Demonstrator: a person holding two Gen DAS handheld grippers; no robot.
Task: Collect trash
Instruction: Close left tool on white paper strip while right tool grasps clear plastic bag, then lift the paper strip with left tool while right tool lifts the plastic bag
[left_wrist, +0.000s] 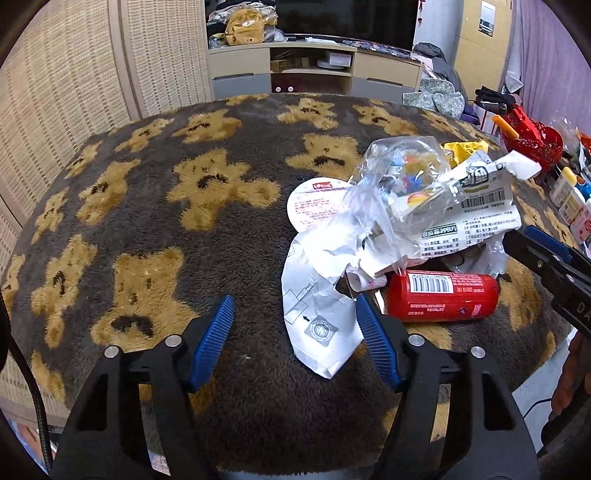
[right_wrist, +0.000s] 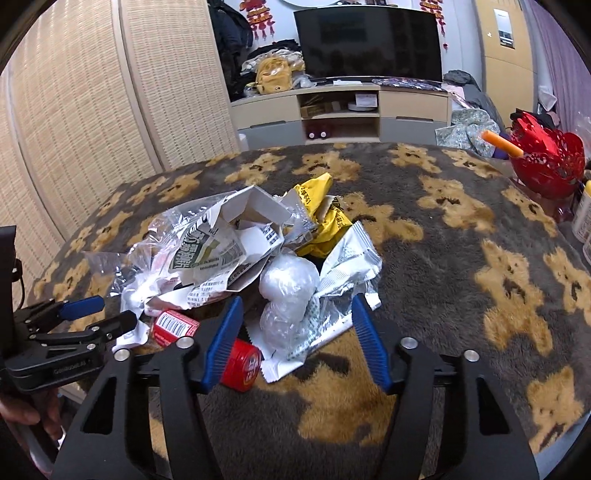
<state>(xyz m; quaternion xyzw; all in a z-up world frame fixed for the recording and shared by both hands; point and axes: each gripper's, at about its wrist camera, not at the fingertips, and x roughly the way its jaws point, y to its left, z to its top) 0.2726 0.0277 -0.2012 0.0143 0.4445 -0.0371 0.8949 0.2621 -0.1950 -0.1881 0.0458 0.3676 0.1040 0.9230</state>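
Observation:
A heap of trash lies on the bear-patterned blanket. It holds a white paper wrapper, a red can on its side, a clear plastic bag and a printed wrapper. My left gripper is open low over the blanket, with the white wrapper's lower end between its fingers, close to the right one. My right gripper is open around a crumpled clear plastic wad on a silver wrapper; the red can sits by its left finger. Neither gripper's pads press on anything.
A red openwork basket with an orange stick stands at the table's far right, with bottles beside it. A yellow wrapper lies behind the heap. A TV cabinet and woven screens stand beyond the table.

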